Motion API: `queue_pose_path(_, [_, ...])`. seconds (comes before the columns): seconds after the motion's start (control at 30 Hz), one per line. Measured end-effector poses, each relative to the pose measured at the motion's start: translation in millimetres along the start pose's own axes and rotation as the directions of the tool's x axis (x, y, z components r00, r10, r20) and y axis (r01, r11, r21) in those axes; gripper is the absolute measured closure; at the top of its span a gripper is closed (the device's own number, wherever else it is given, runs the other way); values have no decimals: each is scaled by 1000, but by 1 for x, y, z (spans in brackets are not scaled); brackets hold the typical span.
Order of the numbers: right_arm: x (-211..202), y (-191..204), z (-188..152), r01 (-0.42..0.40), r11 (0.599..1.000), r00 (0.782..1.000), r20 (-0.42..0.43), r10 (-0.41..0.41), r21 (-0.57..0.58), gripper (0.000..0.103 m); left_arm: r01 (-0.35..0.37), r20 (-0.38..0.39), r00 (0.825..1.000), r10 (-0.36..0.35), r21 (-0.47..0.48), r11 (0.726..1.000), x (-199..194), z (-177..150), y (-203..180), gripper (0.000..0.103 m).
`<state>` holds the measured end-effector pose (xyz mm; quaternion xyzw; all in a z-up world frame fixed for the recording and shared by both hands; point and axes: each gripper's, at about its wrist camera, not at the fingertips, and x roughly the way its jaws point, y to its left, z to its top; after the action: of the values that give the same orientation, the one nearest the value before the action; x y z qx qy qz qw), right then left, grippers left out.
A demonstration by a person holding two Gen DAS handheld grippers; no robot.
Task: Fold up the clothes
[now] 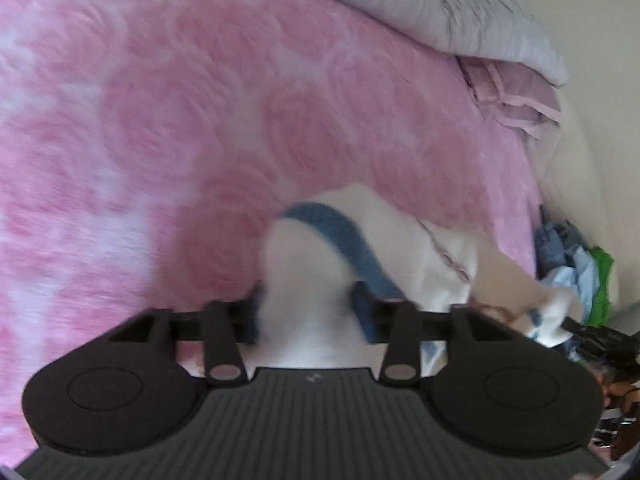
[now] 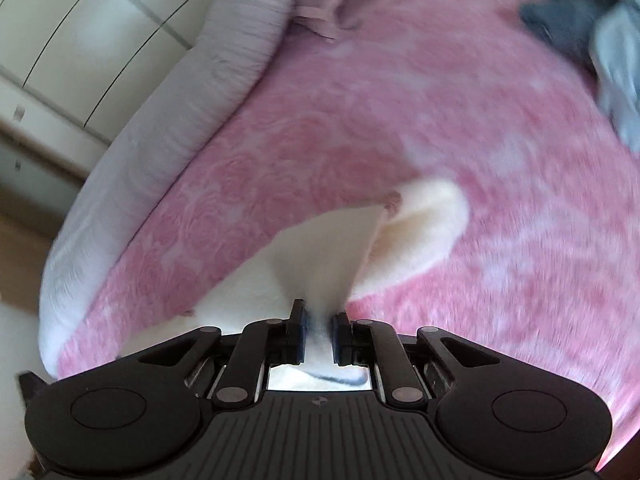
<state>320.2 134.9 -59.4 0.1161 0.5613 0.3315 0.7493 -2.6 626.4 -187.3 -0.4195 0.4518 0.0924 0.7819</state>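
Observation:
A white garment (image 1: 392,240) with a blue band (image 1: 344,236) hangs above a pink bedspread (image 1: 160,120). My left gripper (image 1: 306,312) is shut on a thick bunch of the white cloth near the blue band. My right gripper (image 2: 319,334) is shut on another part of the white garment (image 2: 332,248), which fans out ahead of it over the pink bedspread (image 2: 480,120). The right gripper also shows at the right edge of the left wrist view (image 1: 580,332). Both views are blurred by motion.
A grey-white pillow (image 1: 440,8) and folded pink cloth (image 1: 516,96) lie at the head of the bed. A pile of blue and green clothes (image 1: 576,264) lies by the bed's far edge, seen grey-blue in the right wrist view (image 2: 592,28). White cupboards (image 2: 80,40) stand beside the bed.

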Motion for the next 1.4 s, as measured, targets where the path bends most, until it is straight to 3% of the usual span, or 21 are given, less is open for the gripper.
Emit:
queue_pose_path(0.13, [4, 19, 14, -35, 999, 998, 48, 35, -9, 95, 51, 134, 990, -43, -54, 997, -47, -13, 3, 96])
queue_pose_path(0.27, [1, 74, 41, -135, 986, 983, 112, 146, -101, 97, 54, 312, 950, -33, -61, 997, -136, -17, -7, 98])
queue_pose_path(0.37, [-17, 127, 63, -283, 942, 936, 160, 313, -181, 97, 19, 445, 896, -2, -35, 999, -225, -32, -30, 99])
queue_pose_path(0.5, [-46, 190, 86, -429, 853, 864, 141, 484, -299, 97, -43, 605, 793, 66, -52, 998, -340, -78, -62, 99])
queue_pose_path(0.53, [-52, 201, 89, -438, 837, 859, 122, 498, -328, 97, -49, 634, 769, 83, -72, 996, -363, -92, -68, 99])
queue_pose_path(0.57, [-57, 212, 91, -448, 820, 853, 103, 511, -357, 97, -41, 647, 756, 98, -102, 994, -380, -106, -71, 99])
queue_pose_path(0.6, [-63, 222, 94, -453, 804, 850, 85, 520, -384, 97, -23, 642, 760, 101, -129, 991, -387, -118, -73, 99])
queue_pose_path(0.67, [-67, 230, 102, -429, 797, 867, 55, 495, -424, 97, 22, 599, 796, 83, -165, 986, -387, -139, -77, 99])
queue_pose_path(0.7, [-67, 229, 105, -400, 805, 884, 49, 465, -438, 97, 35, 562, 824, 74, -180, 983, -379, -147, -78, 97])
queue_pose_path(0.73, [-65, 228, 109, -364, 813, 903, 42, 428, -454, 97, 32, 499, 864, 68, -190, 981, -360, -153, -78, 88])
queue_pose_path(0.77, [-60, 228, 113, -300, 822, 932, 33, 360, -483, 97, 30, 434, 899, 61, -199, 979, -341, -158, -78, 77])
queue_pose_path(0.83, [-36, 216, 120, -160, 844, 985, -30, 168, -513, 96, -5, 284, 956, 68, -218, 976, -303, -170, -71, 74])
queue_pose_path(0.87, [-20, 207, 124, -84, 850, 996, -78, 51, -521, 95, -29, 200, 977, 74, -218, 976, -281, -176, -66, 74])
queue_pose_path(0.9, [-2, 196, 126, 2, 848, 990, -119, -76, -530, 93, -43, 129, 989, 72, -215, 976, -262, -182, -61, 74])
queue_pose_path(0.93, [16, 179, 123, 130, 835, 965, -126, -231, -535, 93, -47, 63, 996, 62, -211, 976, -245, -187, -55, 75])
queue_pose_path(0.97, [29, 166, 116, 220, 807, 935, -118, -335, -549, 92, -40, 12, 999, 43, -207, 977, -231, -192, -50, 75])
queue_pose_path(1.07, [58, 137, 87, 308, 741, 871, -136, -471, -596, 88, -76, -56, 996, 67, -192, 978, -217, -187, -34, 75])
queue_pose_path(1.17, [75, 121, 68, 238, 809, 893, -206, -400, -538, 69, -128, -17, 992, 127, -135, 983, -218, -155, -17, 71])
queue_pose_path(1.23, [94, 117, 62, 192, 841, 911, -227, -345, -505, 56, -185, 44, 981, 187, -41, 982, -211, -123, -11, 69])
queue_pose_path(1.33, [123, 119, 60, 158, 855, 930, -217, -297, -493, 51, -255, 113, 962, 248, 53, 966, -176, -71, 7, 64])
queue_pose_path(1.4, [143, 124, 63, 137, 862, 941, -209, -268, -488, 50, -281, 117, 955, 271, 73, 957, -141, -39, 29, 64])
